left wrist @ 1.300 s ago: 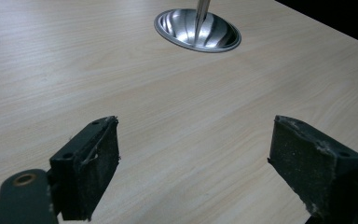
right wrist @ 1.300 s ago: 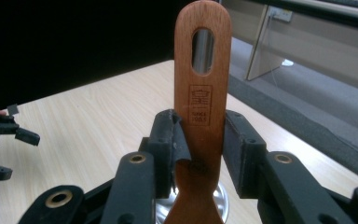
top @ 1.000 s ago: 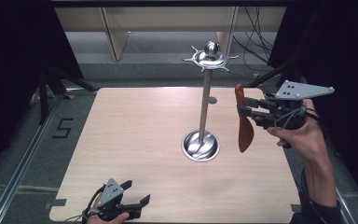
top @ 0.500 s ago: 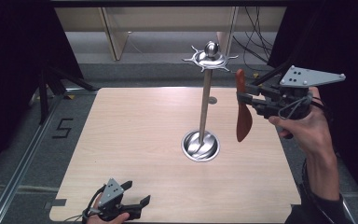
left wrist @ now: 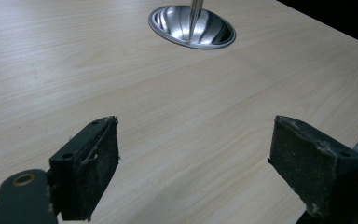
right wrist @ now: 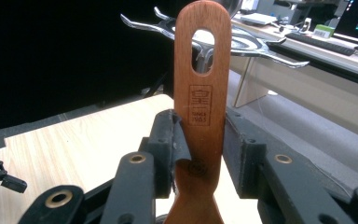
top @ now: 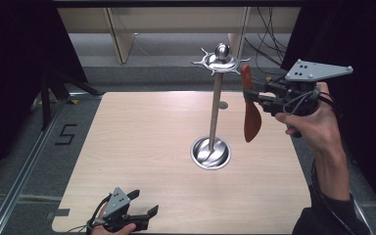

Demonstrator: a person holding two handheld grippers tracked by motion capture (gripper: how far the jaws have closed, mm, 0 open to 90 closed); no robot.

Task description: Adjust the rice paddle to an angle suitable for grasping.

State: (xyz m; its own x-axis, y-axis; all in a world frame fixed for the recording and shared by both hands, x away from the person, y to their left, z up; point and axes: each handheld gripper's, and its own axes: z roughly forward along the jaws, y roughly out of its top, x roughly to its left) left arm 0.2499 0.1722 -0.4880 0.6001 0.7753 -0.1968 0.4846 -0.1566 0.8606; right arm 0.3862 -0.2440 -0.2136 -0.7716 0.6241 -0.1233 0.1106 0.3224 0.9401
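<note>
A steel utensil stand [top: 216,105] rises from a round base [top: 210,153] [left wrist: 192,27] mid-table, with a ring of hooks [top: 221,62] [right wrist: 242,42] at its top. My right gripper [top: 252,94] [right wrist: 200,135] is shut on a wooden spatula [top: 248,104] [right wrist: 202,93], held upright just right of the hook ring. The spatula's handle hole is level with the hooks, and its blade hangs down. My left gripper [top: 144,205] [left wrist: 193,163] rests low at the table's front edge, open, with nothing between its fingers.
The light wooden table [top: 142,142] sits on a grey floor with a metal rail [top: 24,171] at left. Shelving [top: 176,24] and cables [top: 269,44] lie behind. In the right gripper view a desk with a keyboard [right wrist: 326,44] stands in the background.
My right gripper has lifted the spatula and carried it left, closer to the hook ring. The left gripper has stayed put.
</note>
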